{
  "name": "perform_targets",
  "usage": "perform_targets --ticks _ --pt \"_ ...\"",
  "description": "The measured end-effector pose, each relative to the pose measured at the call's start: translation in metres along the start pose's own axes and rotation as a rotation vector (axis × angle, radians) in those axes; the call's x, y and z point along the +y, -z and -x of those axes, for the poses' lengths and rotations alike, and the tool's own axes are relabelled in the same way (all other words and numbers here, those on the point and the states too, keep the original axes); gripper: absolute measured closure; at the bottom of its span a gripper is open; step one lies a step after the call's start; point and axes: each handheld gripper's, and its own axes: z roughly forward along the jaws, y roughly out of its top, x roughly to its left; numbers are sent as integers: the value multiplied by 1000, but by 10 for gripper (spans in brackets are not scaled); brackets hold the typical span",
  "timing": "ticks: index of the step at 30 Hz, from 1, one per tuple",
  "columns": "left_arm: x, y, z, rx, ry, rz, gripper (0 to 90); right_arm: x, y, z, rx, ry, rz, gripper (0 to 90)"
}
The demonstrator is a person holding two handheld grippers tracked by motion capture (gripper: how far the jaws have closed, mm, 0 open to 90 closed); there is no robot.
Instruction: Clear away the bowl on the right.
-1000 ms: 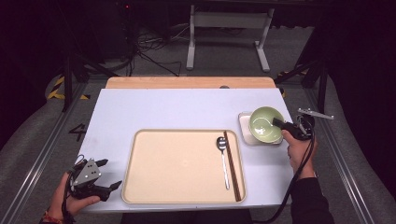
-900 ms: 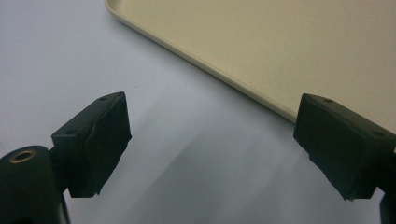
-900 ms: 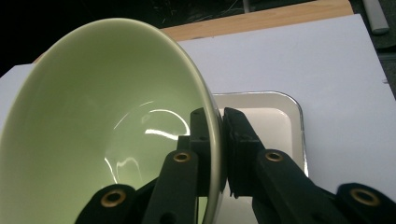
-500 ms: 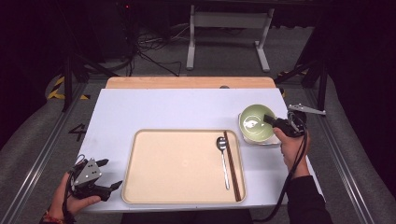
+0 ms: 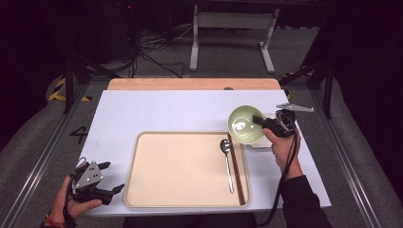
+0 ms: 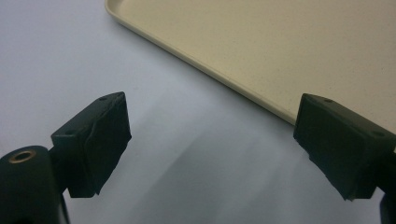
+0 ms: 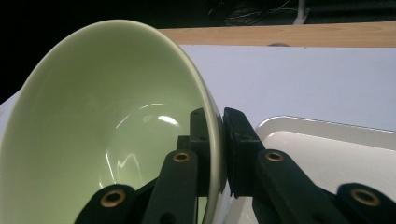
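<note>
Big beige tray (image 5: 185, 166) waits mid-table, spoon (image 5: 227, 159) and chopsticks (image 5: 237, 168) lying along its right side. Green bowl (image 5: 245, 124) is tilted above the tray's right corner, rim pinched by the right gripper (image 5: 259, 121). Best to level it and set it down clear of the spoon. Left gripper (image 5: 111, 178) rests spread, empty.

Bench: white top (image 5: 157, 111) with a wooden strip (image 5: 190, 84) along its far edge.
Beyond the bench: grey metal stand (image 5: 230, 28), cables (image 5: 147, 52) on grey floor.
Room: dark, unlit surroundings.
</note>
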Motion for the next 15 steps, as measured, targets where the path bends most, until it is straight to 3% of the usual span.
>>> perform_targets --ticks 15 --pt "0 -1 1 -7 -3 -5 117 4 -28 -37 83 51 -33 831"
